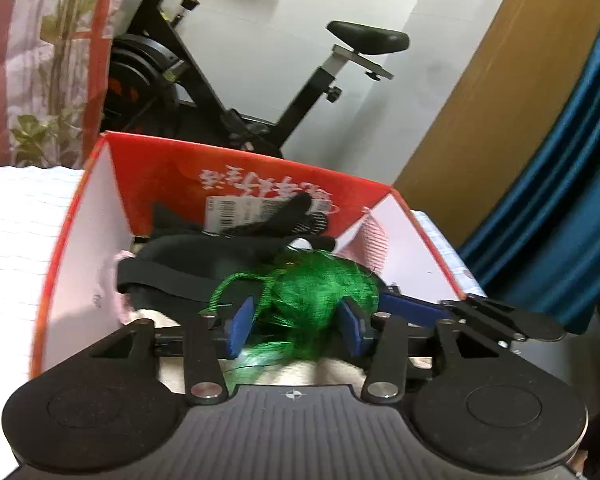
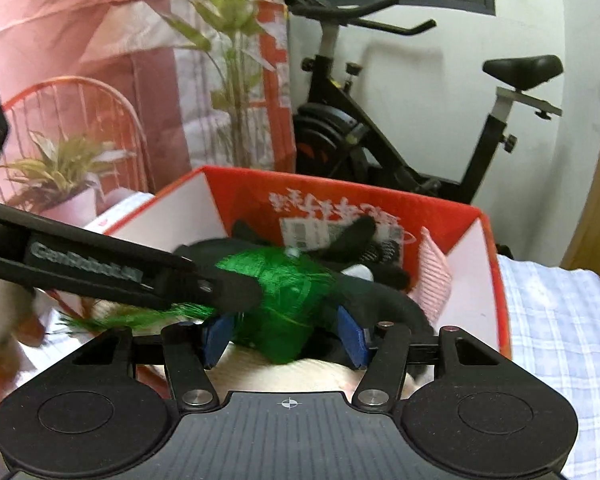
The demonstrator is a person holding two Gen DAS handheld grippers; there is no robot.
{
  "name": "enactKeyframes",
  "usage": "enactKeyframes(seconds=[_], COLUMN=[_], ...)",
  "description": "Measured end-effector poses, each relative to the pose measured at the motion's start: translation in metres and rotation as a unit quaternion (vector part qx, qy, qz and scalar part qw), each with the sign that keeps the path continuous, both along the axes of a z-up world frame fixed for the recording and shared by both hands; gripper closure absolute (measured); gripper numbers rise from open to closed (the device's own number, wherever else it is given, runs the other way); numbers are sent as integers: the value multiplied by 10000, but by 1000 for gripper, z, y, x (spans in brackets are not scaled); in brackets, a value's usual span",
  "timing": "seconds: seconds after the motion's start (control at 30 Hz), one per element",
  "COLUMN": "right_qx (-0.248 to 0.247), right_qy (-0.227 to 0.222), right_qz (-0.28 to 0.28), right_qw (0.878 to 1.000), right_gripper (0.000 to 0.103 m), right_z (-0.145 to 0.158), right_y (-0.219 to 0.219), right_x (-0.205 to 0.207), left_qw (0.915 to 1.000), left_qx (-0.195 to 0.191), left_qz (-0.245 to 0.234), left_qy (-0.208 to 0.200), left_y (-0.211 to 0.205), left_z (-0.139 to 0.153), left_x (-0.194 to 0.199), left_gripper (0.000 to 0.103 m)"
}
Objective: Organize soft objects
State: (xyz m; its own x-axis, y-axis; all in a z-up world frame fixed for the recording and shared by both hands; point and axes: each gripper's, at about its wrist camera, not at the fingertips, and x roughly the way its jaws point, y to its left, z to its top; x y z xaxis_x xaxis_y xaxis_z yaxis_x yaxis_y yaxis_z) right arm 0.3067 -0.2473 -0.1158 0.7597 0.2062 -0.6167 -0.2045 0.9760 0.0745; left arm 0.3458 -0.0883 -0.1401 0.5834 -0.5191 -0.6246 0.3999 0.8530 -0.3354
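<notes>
— From the left gripper [image 1: 296,326], what showed?
— Its jaws straddled the green tassel ball [image 1: 320,300] above the red box [image 1: 236,176]; grip unclear.
— And the right gripper [image 2: 286,340]?
— Same ball, pinch uncertain. Black gloves [image 2: 356,240] already lay inside the box; the ball wasn't released.

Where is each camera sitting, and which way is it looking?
Left wrist: sits on the left gripper, looking forward and down into the red box past its own blue pads, with the green tassel ball between them; the right gripper's fingers show at the right edge.
Right wrist: sits on the right gripper, facing the same red box; the left gripper reaches in from the left.
Shared: box, green tassel ball, black cloth items, exercise bike behind.
</notes>
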Motion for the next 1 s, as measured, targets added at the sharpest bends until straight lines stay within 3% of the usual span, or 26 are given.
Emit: enactKeyframes(seconds=[0.17, 0.23, 0.33, 0.6, 1.0], right_qx=[-145, -210, -185, -260, -188], right_qy=[17, 18, 15, -234, -617], right_qz=[-192, -287, -446, -672, -872], right_qw=[9997, 9994, 9988, 9971, 9941], right_gripper=[46, 33, 25, 1, 0], right_z=[2, 3, 7, 28, 65], right_y=[-7, -9, -15, -22, -22], right_x=[-3, -4, -7, -24, -58], left_qw=[9988, 9983, 9972, 9936, 9862], left_qx=[350, 409, 538, 723, 923], left_qz=[239, 288, 392, 714, 1142], left_qy=[-249, -305, -355, -491, -767], left_y=[5, 9, 12, 25, 45], left_z=[8, 11, 15, 30, 57], left_x=[-5, -8, -11, -27, -63], left_gripper=[23, 16, 9, 2, 0])
